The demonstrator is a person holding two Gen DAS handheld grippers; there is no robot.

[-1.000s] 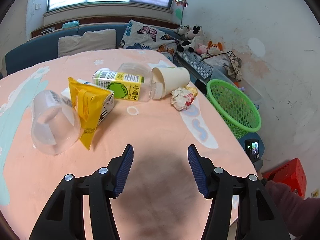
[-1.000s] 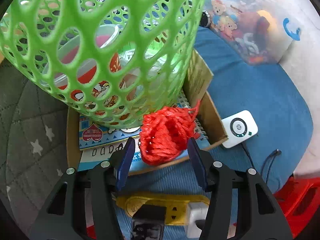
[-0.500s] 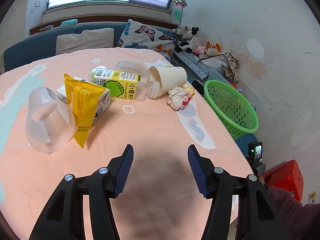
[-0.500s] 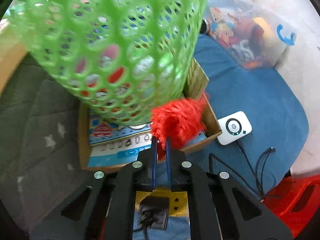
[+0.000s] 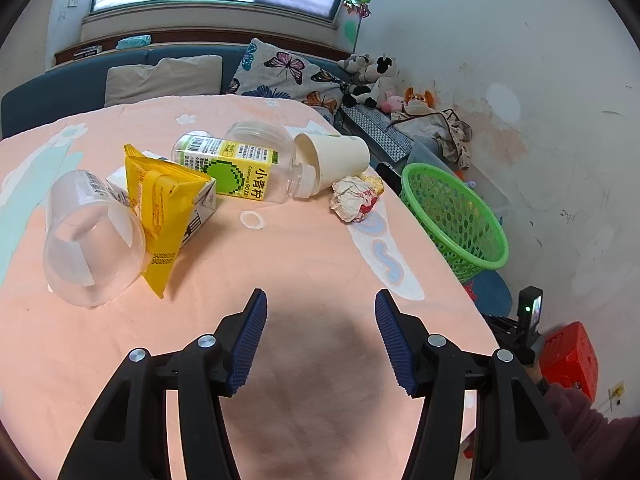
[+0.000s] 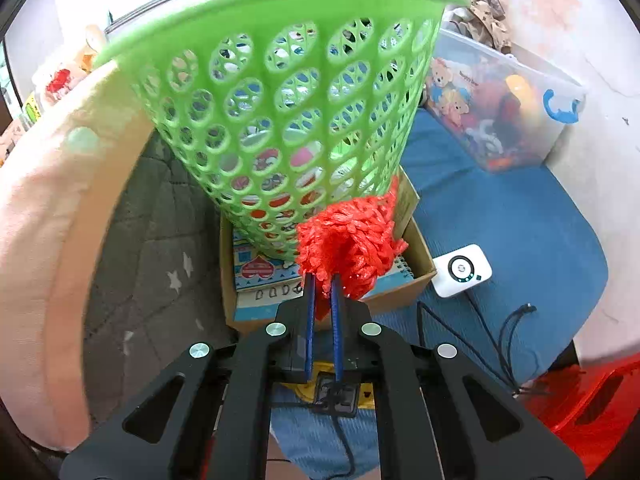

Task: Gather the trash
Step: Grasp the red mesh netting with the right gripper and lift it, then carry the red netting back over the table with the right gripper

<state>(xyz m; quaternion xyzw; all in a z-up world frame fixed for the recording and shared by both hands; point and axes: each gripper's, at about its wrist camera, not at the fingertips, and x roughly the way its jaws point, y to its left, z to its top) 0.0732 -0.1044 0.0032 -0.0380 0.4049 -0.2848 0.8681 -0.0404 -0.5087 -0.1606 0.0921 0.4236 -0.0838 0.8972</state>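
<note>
Red mesh net wad pinched between the right gripper tips, bulging out just ahead of them, low against the outer wall of the green basket, over a cardboard box with booklets. White device on blue mat to the gripper's right.

Left gripper spread wide, nothing held, hovering over the pink tablecloth. Ahead of it: crumpled wrapper slightly right, paper cup and clear juice bottle lying down beyond. Forward-left: yellow carton touching a clear plastic cup on its side. Small white ring straight ahead. Green basket off table edge, forward-right.
</note>
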